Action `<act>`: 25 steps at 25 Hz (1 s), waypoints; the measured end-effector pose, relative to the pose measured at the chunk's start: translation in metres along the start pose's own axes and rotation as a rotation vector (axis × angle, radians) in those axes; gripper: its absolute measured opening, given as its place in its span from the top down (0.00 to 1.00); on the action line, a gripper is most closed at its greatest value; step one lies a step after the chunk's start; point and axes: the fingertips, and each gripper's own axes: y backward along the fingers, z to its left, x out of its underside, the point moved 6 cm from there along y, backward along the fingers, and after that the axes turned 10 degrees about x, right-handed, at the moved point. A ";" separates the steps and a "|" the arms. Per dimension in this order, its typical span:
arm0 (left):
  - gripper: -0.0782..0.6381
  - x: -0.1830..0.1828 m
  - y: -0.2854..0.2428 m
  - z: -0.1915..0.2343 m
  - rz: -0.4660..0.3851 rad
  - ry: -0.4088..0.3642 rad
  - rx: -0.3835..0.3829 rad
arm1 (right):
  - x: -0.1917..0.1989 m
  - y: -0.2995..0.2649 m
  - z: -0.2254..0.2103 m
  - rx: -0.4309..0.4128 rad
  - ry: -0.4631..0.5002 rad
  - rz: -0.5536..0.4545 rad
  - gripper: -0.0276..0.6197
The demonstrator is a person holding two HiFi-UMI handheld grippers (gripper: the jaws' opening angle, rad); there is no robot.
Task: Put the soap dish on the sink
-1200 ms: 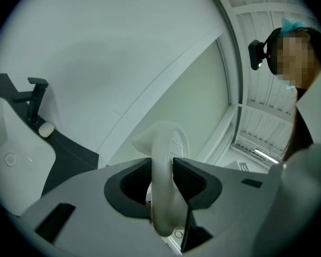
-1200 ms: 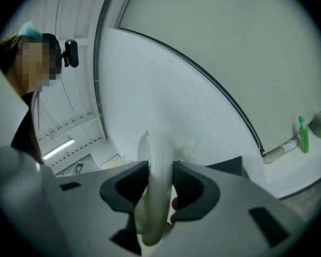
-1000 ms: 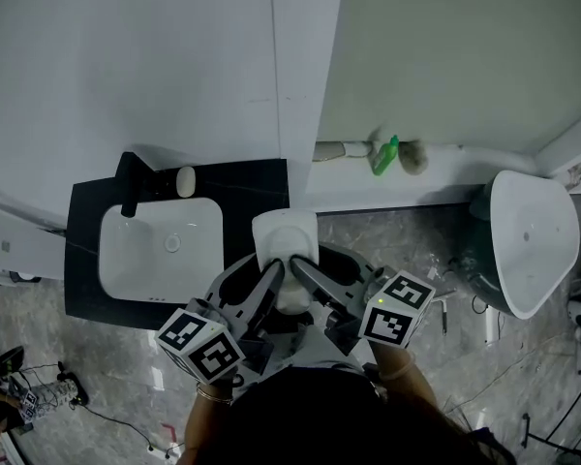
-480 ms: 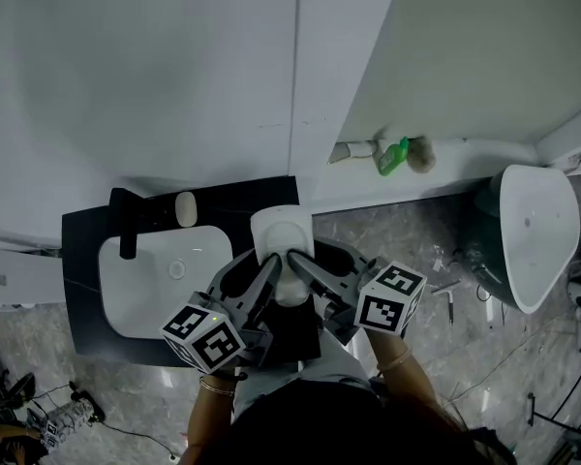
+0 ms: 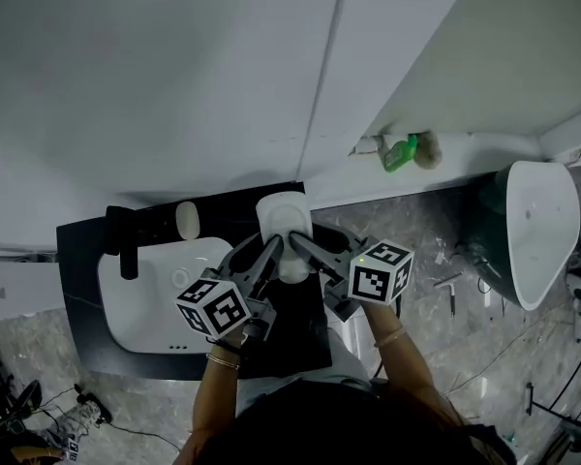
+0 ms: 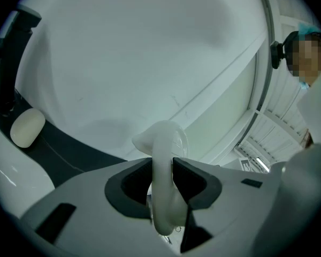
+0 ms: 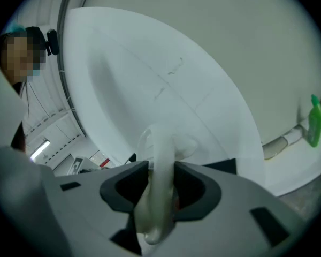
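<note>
Pale, plain wall panels meet a grey marbled floor, and against the wall stands a black stone-look table (image 5: pixel 271 187) with a white rectangular basin sink (image 5: pixel 145 294) set into it. The left claw (image 5: pixel 269 252) and the right claw (image 5: pixel 300 245) come together in front of the person, over the end of the table that lies to the right of the sink. Between them they carry a white glazed soap dish (image 5: pixel 284 216). It stands on edge between the two tips, and its rounded upper part rises beyond them toward the wall. In the left gripper view the jaws are parted only by the thickness of the dish's rim (image 6: pixel 163 141), and the dark pads press it from both sides. The right gripper view shows the same hold on the rim (image 7: pixel 160 143) from the other side. From above it is hard to tell whether the dish touches the table or hangs just over it. Well to the left of the left claw a black angular tap (image 5: pixel 126 245) stands at the back of the sink, with an oval cream bar of soap (image 5: pixel 186 220) between the tap and the claw. Far to the right of the right claw, a green plastic bottle (image 5: pixel 400 150) leans at the foot of the wall. A second white basin (image 5: pixel 537 231) rests down on the floor.
</note>
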 end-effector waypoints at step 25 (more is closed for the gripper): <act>0.71 0.027 -0.045 0.122 0.141 0.120 -0.151 | 0.038 -0.092 -0.094 0.133 -0.036 0.170 0.73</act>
